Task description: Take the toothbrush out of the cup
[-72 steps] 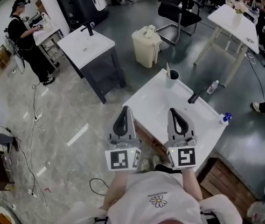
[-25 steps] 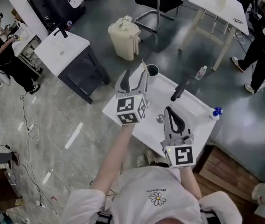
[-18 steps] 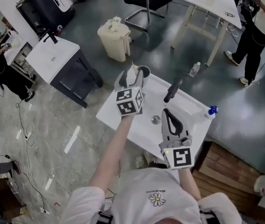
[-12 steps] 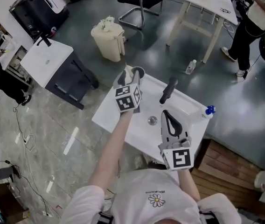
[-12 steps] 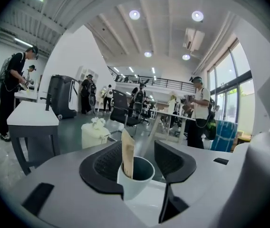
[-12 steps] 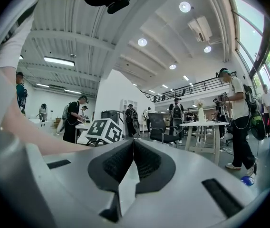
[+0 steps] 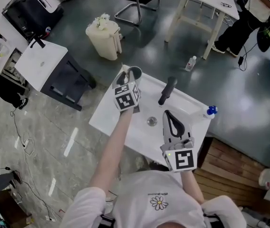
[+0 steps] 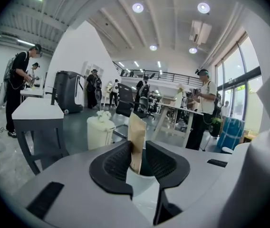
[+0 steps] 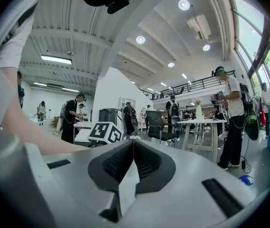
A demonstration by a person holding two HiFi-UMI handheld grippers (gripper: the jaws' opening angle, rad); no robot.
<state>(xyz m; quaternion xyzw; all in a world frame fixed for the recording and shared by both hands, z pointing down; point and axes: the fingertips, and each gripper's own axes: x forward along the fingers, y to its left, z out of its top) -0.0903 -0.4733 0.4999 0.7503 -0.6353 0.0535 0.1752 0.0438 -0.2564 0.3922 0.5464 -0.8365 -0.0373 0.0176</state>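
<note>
A white cup (image 7: 136,71) stands at the far left corner of the white basin top (image 7: 111,120). In the left gripper view a tan paper-wrapped toothbrush (image 8: 136,132) rises from the cup (image 8: 141,184). My left gripper (image 8: 138,147) (image 7: 126,79) is at the cup's mouth, its jaws closing with the toothbrush between them. The pack lies against the left pad, with a gap at the right pad. My right gripper (image 7: 169,114) (image 9: 133,144) hovers over the basin nearer me, shut, with nothing in it.
A black faucet (image 7: 167,90) rises at the basin's far side, a drain (image 7: 151,121) sits in the middle and a blue-capped bottle (image 7: 210,111) stands at the right corner. A cream bin (image 7: 104,37) and another basin unit (image 7: 44,65) stand beyond.
My left gripper has come forward and down to the cup, and its jaws have narrowed round the toothbrush. The right gripper has shifted slightly and stays shut.
</note>
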